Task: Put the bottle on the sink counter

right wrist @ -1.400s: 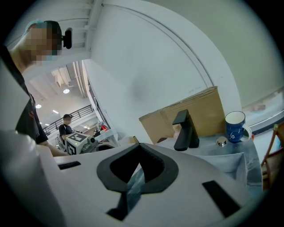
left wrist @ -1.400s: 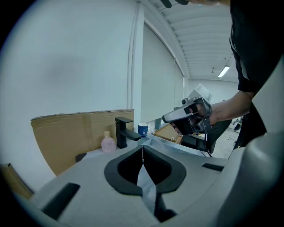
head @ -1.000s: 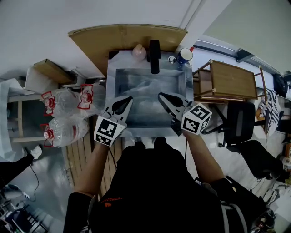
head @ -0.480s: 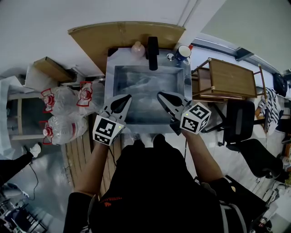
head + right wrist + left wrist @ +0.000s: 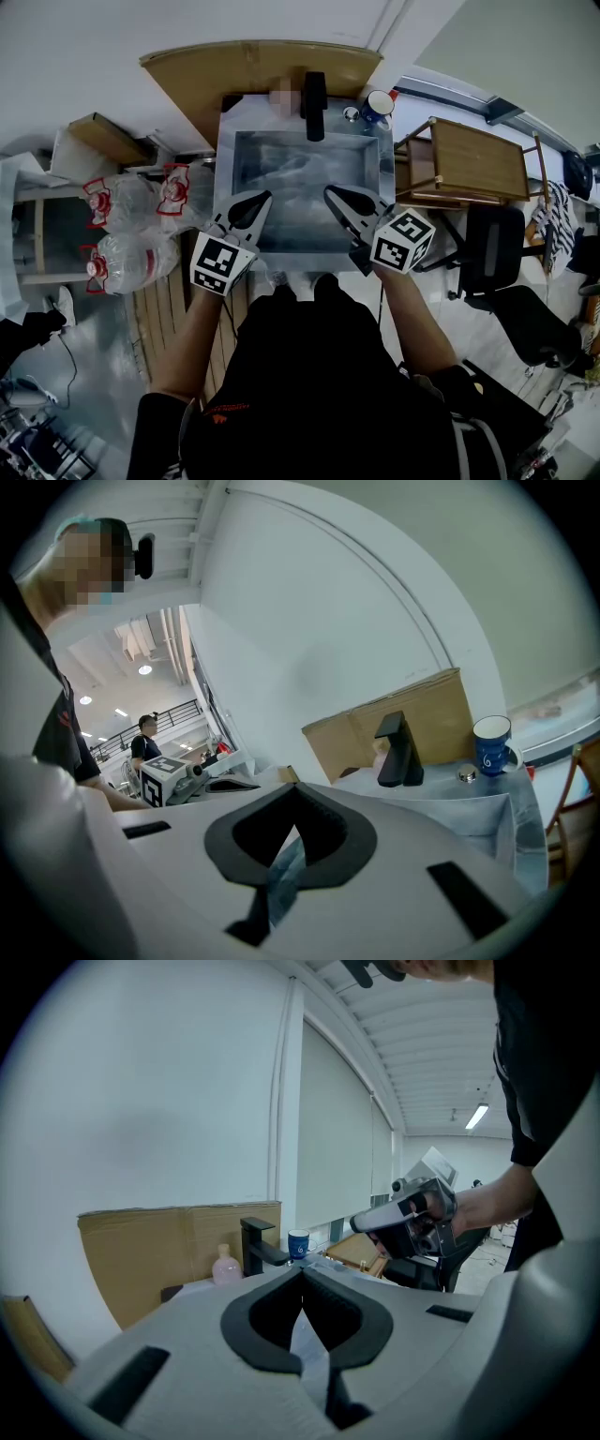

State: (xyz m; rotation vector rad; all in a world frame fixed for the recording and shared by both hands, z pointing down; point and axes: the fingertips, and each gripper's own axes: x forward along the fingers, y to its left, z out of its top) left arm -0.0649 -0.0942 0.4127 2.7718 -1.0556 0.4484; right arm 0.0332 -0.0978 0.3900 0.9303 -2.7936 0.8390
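Sink counter (image 5: 225, 150) | left gripper (image 5: 263, 199), right gripper (image 5: 332, 194): both clenched, empty, front edge | pink bottle (image 5: 225, 1265): back edge | advice: open jaws before reaching

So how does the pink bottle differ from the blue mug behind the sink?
The pink bottle stands left of the tap; the blue mug stands right of it. The bottle narrows to a small neck; the mug is open-topped with a handle. Both stand upright on the sink counter.
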